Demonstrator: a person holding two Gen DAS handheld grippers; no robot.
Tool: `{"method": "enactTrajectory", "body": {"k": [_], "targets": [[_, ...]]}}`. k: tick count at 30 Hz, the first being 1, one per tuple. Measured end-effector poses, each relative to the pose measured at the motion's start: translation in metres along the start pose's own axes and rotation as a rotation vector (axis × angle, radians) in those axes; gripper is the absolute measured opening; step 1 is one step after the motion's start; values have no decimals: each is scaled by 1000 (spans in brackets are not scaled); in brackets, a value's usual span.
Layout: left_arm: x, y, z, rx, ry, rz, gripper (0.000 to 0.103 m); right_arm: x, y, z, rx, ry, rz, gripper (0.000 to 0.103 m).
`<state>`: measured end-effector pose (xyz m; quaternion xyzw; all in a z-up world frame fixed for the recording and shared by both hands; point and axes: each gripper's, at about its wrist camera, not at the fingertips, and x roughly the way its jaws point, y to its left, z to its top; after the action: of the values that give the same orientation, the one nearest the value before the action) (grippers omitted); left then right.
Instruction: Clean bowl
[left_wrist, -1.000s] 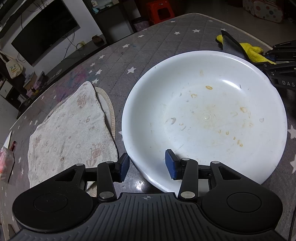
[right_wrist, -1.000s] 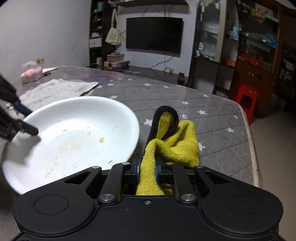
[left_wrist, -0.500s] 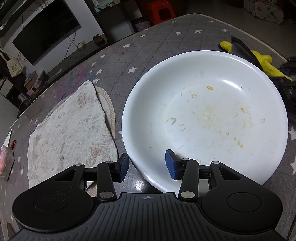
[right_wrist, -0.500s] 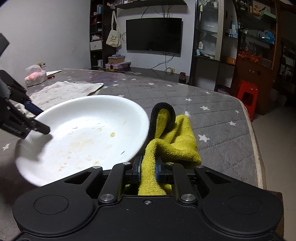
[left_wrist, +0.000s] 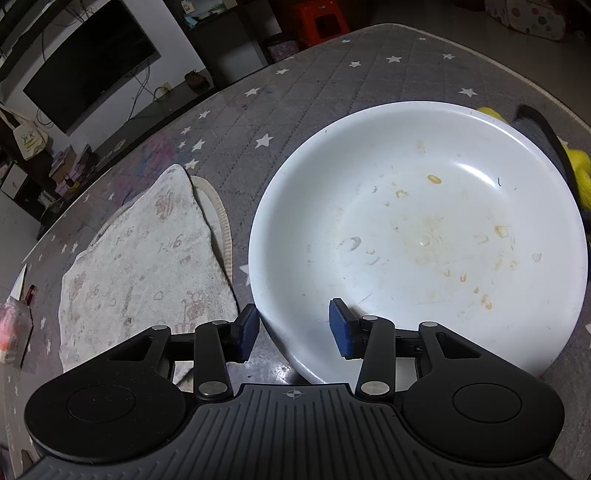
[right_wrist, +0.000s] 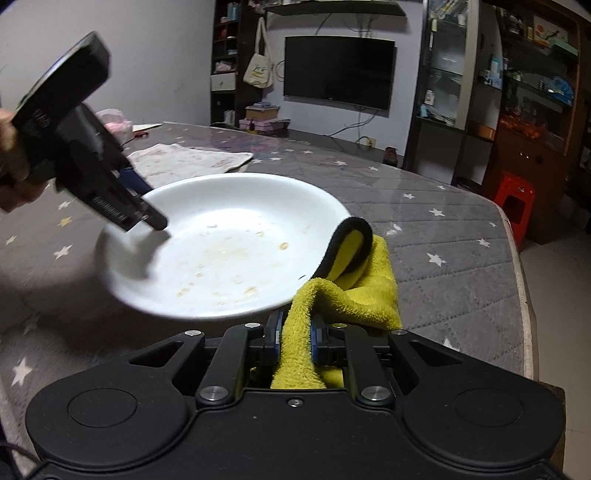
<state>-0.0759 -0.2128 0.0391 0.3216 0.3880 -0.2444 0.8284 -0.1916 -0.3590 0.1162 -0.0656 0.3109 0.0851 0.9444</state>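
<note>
Landmark: white bowl (left_wrist: 417, 236), resting on the star-quilted table cover (left_wrist: 332, 74), dried yellowish residue across its floor. Left of the bowl lies a pale printed towel (left_wrist: 147, 266). Left gripper (left_wrist: 293, 330) straddles the bowl's near rim, one blue pad outside, one inside; jaws closing, pads not visibly pressing yet. Right of the bowl, right gripper (right_wrist: 295, 338) is clamped on a yellow microfibre cloth (right_wrist: 351, 291). Judgement: seat the rim grip firmly first, then bring the cloth over the far rim and wipe in overlapping passes across the residue.

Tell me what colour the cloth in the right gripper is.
Yellow cloth with a dark grey backing; clearest in the right wrist view.
</note>
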Motion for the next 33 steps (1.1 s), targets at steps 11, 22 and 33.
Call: {"method": "enactTrajectory", "body": {"k": [11,22,33], "targets": [[-1,-13,2,112,-24,70,40,-3,4,-3,-67,-9,35,16],[1,-2,6,45,-17,41,36,14,-20,6,-60,-19,17,16],[0,19,0,-131,-3,-60,39,17,-37,6,82,-39,-7,15]]}}
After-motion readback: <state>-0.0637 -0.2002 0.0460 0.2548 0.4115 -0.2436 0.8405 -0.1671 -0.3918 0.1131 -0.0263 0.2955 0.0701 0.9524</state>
